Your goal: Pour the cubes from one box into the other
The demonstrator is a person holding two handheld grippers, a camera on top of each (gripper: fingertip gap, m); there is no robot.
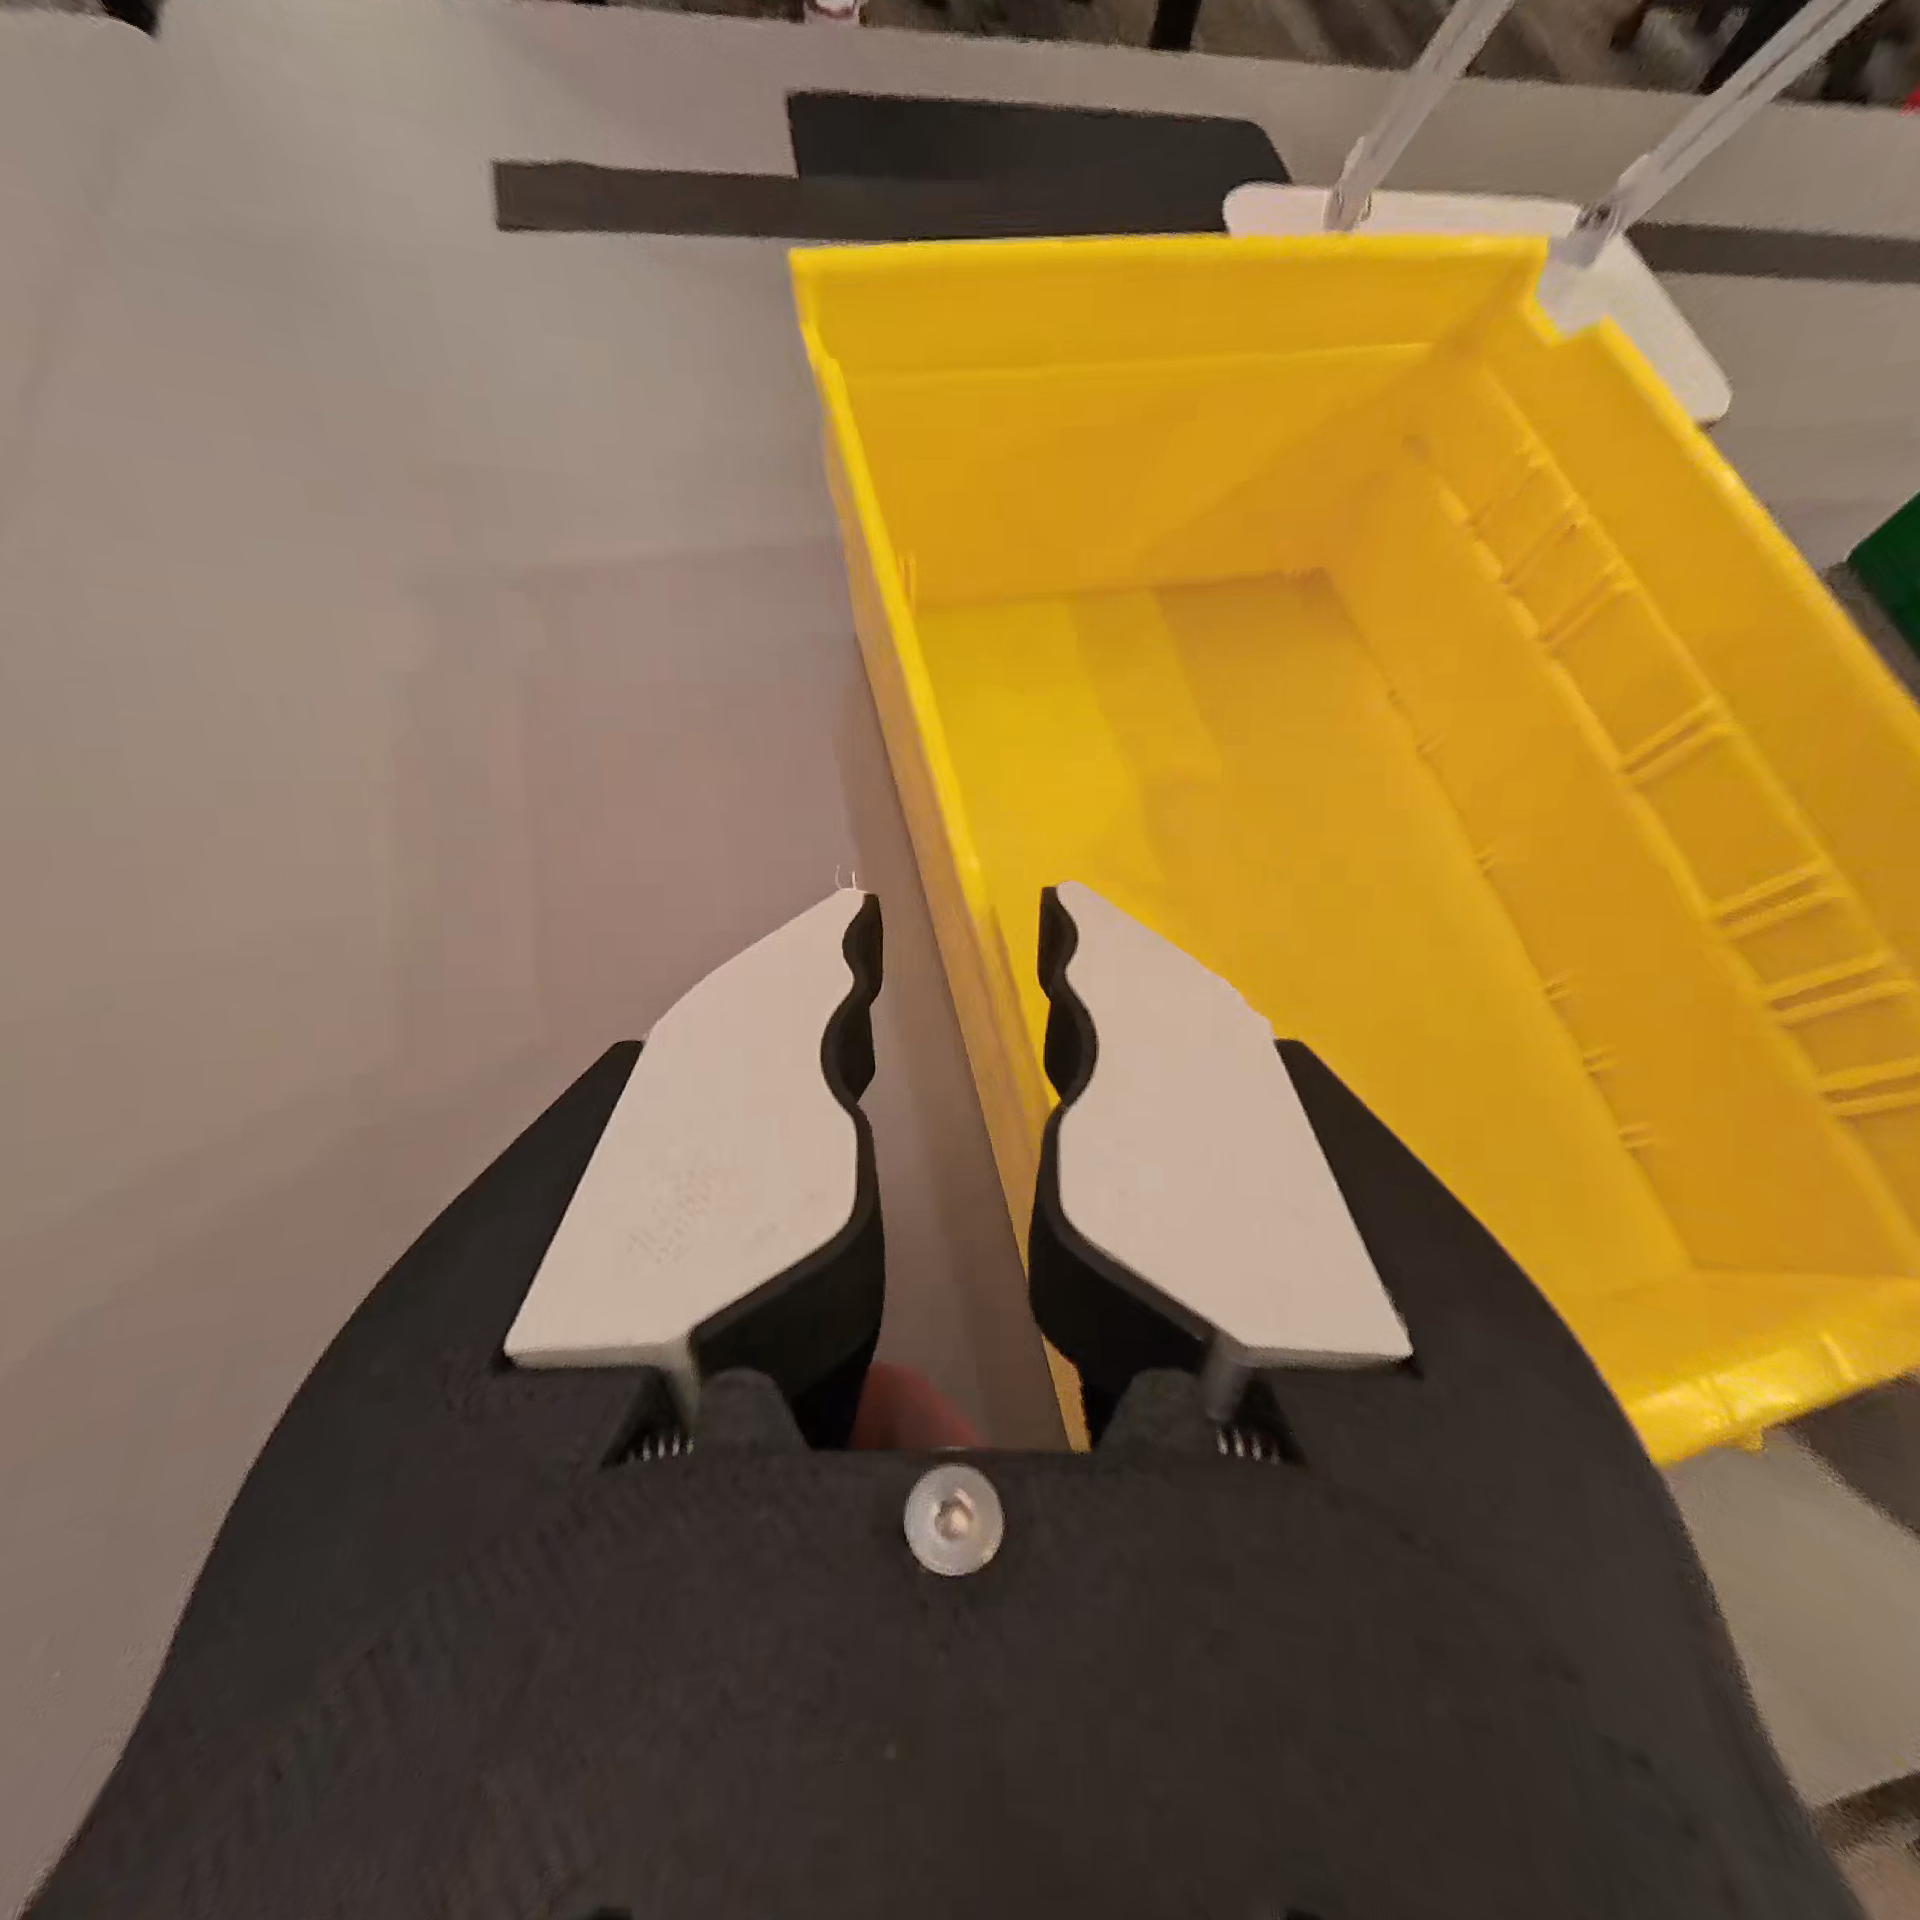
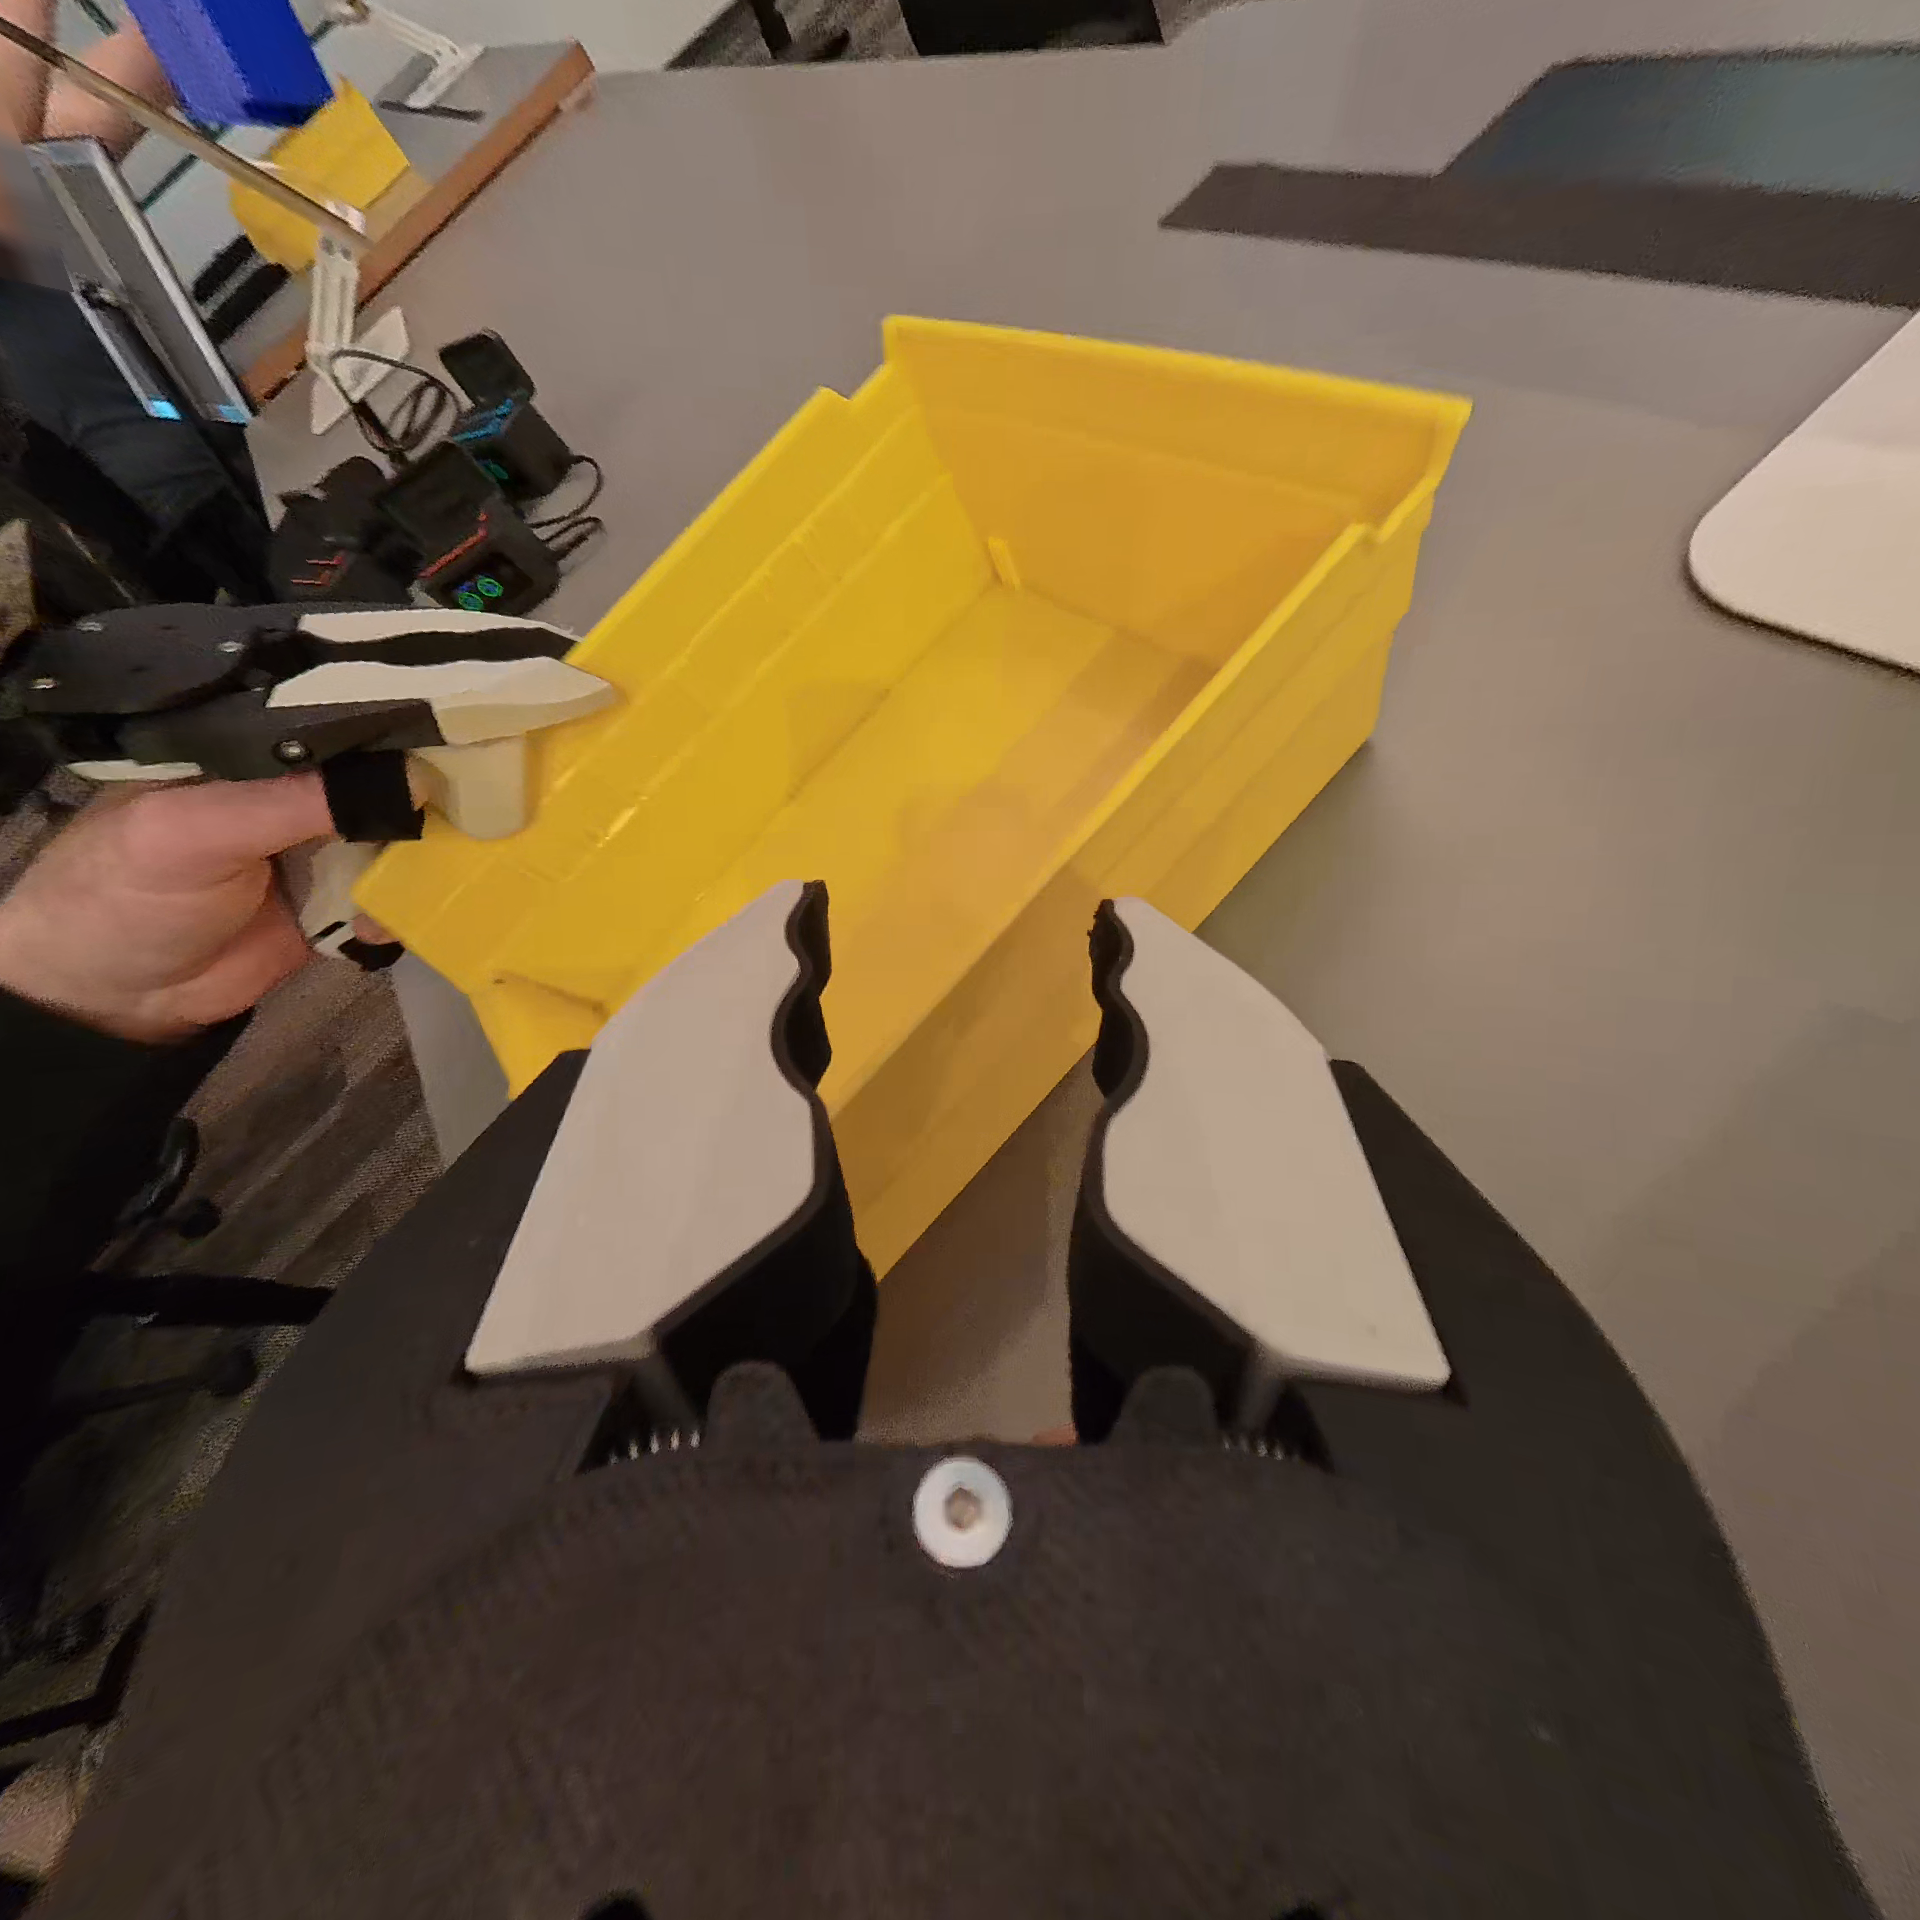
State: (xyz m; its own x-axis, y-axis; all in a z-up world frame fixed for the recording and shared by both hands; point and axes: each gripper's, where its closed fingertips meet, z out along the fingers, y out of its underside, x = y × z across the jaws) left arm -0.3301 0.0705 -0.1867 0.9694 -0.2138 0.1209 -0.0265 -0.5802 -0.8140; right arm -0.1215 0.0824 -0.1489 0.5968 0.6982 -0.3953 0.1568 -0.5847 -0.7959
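A yellow box [image 1: 1143, 468] stands on the grey table with nothing inside it; no cubes are in view. My left gripper [image 1: 961, 904] is open, one finger on each side of the box's left long wall, not closed on it. In the right wrist view the same box [image 2: 1143, 499] lies ahead. My right gripper [image 2: 961, 904] is open over the near end of the box's right long wall, with the wall between its fingers. The left gripper [image 2: 587, 665] shows there at the box's left rim, held by a hand.
A green object [image 1: 1893, 582] peeks in at the right edge. A white stand base [image 1: 1299, 213] and dark strips [image 1: 1018, 145] lie behind the box. Chargers with cables [image 2: 468, 520] sit at the table's left edge. A blue box [image 2: 229, 52] and another yellow bin [image 2: 322, 156] are far off.
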